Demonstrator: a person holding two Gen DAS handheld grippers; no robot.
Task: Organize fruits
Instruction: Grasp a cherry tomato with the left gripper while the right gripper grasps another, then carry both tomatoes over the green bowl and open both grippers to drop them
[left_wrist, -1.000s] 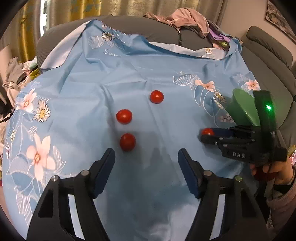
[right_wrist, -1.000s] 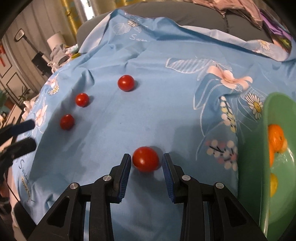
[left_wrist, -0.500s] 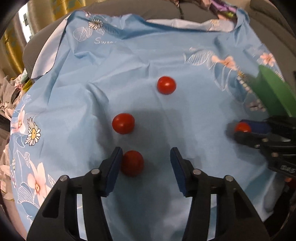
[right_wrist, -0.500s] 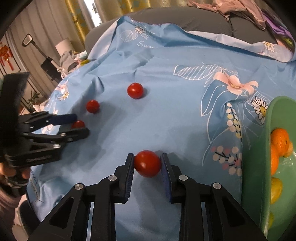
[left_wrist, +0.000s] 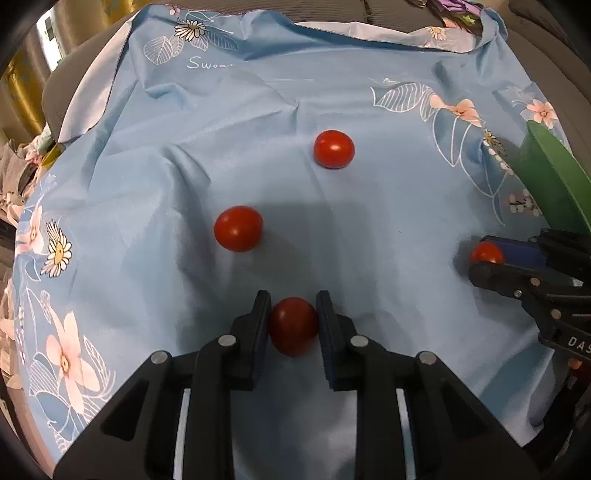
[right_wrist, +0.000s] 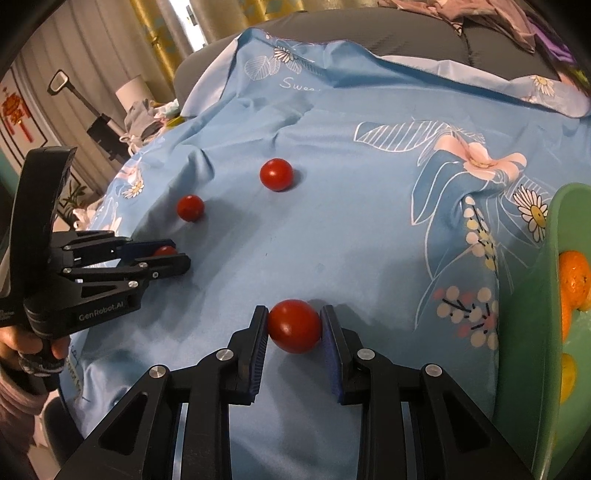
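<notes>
Smooth, glossy round tomatoes lie on a wrinkled blue floral cloth (left_wrist: 369, 221). The left gripper (left_wrist: 293, 325) pinches one tomato (left_wrist: 293, 326) at 6 o'clock in its view; the right gripper (right_wrist: 294, 326) pinches another tomato (right_wrist: 294, 325). Two loose tomatoes (left_wrist: 238, 228) (left_wrist: 333, 149) sit at 11 and 12 o'clock. A green bowl (right_wrist: 524, 332) of oranges (right_wrist: 572, 280) stands at 3 o'clock.

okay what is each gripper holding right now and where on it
Left gripper: a tomato, pinched across its sides. Right gripper: another tomato, also clamped at its sides. Both tomatoes rest on the cloth.
</notes>
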